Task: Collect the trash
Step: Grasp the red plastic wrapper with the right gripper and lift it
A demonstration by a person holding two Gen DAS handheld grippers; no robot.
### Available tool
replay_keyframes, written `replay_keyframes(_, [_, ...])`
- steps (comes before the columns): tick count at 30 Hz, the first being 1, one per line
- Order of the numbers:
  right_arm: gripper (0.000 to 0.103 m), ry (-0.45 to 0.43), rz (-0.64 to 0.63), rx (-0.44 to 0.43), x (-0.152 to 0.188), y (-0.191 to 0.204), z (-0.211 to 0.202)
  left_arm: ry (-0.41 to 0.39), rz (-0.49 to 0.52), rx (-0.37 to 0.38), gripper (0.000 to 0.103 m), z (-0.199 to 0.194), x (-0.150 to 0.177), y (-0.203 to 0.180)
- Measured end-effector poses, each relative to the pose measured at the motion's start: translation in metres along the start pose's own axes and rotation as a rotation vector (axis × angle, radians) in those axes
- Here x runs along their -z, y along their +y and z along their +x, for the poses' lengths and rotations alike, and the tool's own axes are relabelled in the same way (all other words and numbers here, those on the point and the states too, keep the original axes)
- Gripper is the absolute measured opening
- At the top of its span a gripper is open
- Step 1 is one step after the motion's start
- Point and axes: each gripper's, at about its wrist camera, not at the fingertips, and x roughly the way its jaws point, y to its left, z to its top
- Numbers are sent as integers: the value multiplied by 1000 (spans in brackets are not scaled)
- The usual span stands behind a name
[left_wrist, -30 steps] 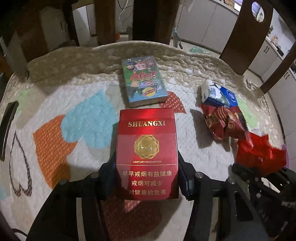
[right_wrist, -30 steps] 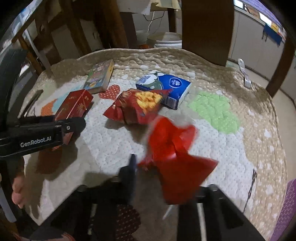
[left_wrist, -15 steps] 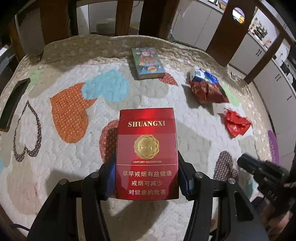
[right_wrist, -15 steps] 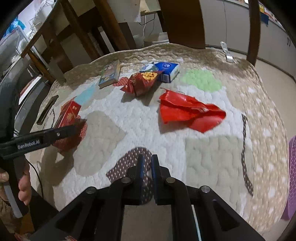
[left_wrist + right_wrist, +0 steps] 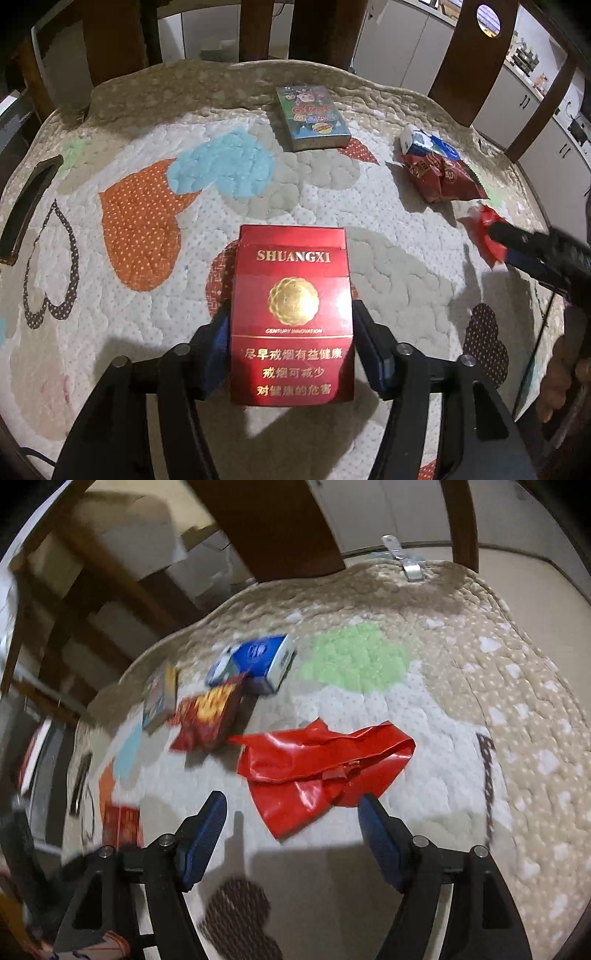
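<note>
A red cigarette pack (image 5: 291,314) marked SHUANGXI stands between the fingers of my left gripper (image 5: 291,310), just above the quilted table cover (image 5: 147,295). Its jaws are opening and the pads look just off the pack's sides. A crumpled red wrapper (image 5: 317,764) lies flat on the cover. My right gripper (image 5: 291,801) hovers over its near end with the jaws opening; the pads do not touch it. In the left wrist view the right gripper (image 5: 498,236) reaches in over that wrapper (image 5: 484,221).
A red snack bag (image 5: 207,716) leans on a blue tissue pack (image 5: 258,661), with a cartoon card box (image 5: 160,694) beside them. A black strip (image 5: 29,206) lies at the left edge. Wooden chairs ring the table. A hand (image 5: 557,384) holds the right tool.
The right gripper went from shut and empty to wide open, rolled, and closed in on the red wrapper. The left jaws widened slightly and the pack slipped a little.
</note>
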Motion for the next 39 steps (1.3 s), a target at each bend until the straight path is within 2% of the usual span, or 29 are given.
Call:
replay_keyframes(4, [78,-17,52,25,-11,3,8,-6,15,-1,81,3,-1,-9])
replay_keyframes(8, [80,-33,115,31,-17,2,11,-27,60,-59,82,8,3,-21])
replay_keyframes(11, [84,-39,217,-15,-23,-8,10,-36,55,-49,82,7,5,-19])
replay_keyframes(12, [85,-41,254,-31,-24,-12,9,-36,51,-42,81,6,5,-18])
replay_keyframes(14, [85,-35,300,-51,-27,-19,8,-46,42,-43,68,3,5,-13])
replay_keyframes(15, [85,-34,305,-52,-28,-21,6,-55,41,-51,55,-1,7,-11])
replay_keyframes(18, [85,-49,295,-10,-31,-25,2,-56,20,-3,55,-5,7,-3])
replay_keyframes(21, [84,-33,283,28,-39,-24,6,-60,19,-1,55,-8,8,-1])
replay_keyframes(24, [84,-18,219,141,-48,-10,18,-69,20,-11,55,-9,7,-3])
replay_keyframes(25, [84,-8,165,207,-50,1,23,-70,21,-13,55,-9,7,-3])
replay_keyframes(27, [79,-3,74,306,-46,16,30,-72,23,-10,55,-11,8,-4])
replay_keyframes(28, [65,-8,38,349,-43,21,31,-72,24,-5,55,-10,7,-4])
replay_keyframes(29, [57,-15,18,365,-41,23,30,-69,22,2,55,-11,7,-3])
replay_keyframes(33, [43,-24,9,296,-32,16,14,-60,-6,36,55,-20,8,4])
replay_keyframes(34, [36,-30,7,273,-29,15,8,-64,-12,39,55,-23,9,6])
replay_keyframes(39, [30,-50,-35,238,-8,14,-22,-87,-34,42,55,-42,15,13])
